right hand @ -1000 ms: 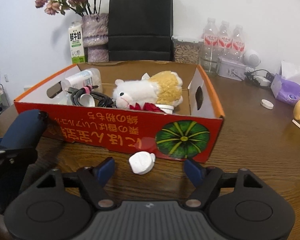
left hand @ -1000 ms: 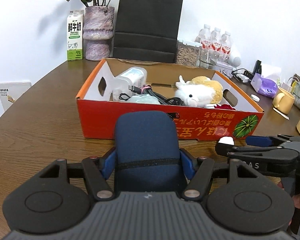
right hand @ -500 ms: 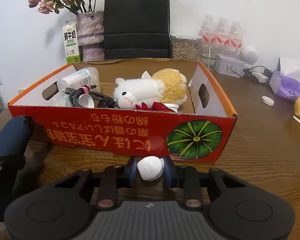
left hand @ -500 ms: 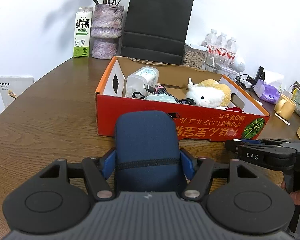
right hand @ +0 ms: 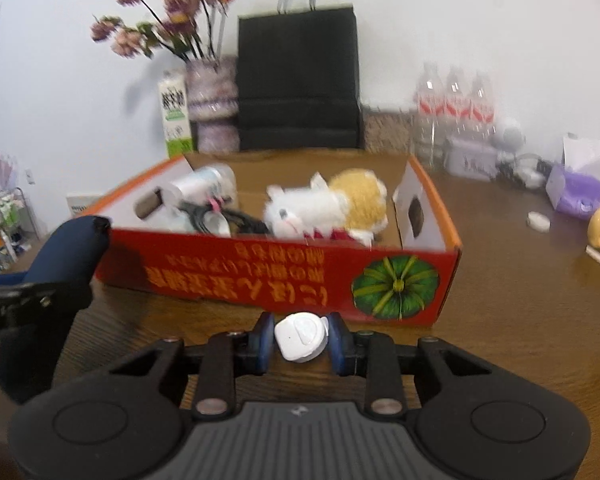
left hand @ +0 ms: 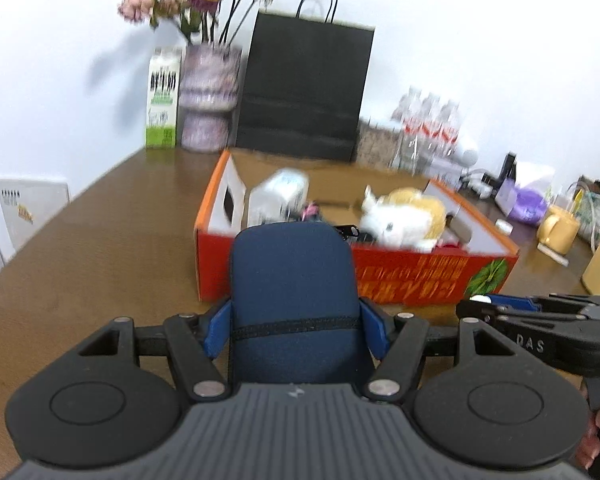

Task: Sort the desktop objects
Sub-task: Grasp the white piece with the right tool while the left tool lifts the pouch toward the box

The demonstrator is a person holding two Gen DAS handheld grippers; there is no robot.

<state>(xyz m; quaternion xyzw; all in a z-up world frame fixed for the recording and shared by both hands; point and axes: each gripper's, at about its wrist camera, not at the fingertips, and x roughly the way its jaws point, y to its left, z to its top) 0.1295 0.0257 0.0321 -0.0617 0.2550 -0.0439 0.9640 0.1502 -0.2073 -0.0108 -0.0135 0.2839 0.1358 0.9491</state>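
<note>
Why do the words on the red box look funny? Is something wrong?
The red cardboard box has its orange writing and pumpkin picture upside down on the side facing the cameras. Inside it, a plush toy, a tangled cable and a white bottle lie jumbled. Nothing looks spilled or broken.

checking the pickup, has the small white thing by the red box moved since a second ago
Yes. The small white object, lying free on the table before, is now clamped in the right gripper, whose jaws have just closed, and appears lifted before the red box.
</note>
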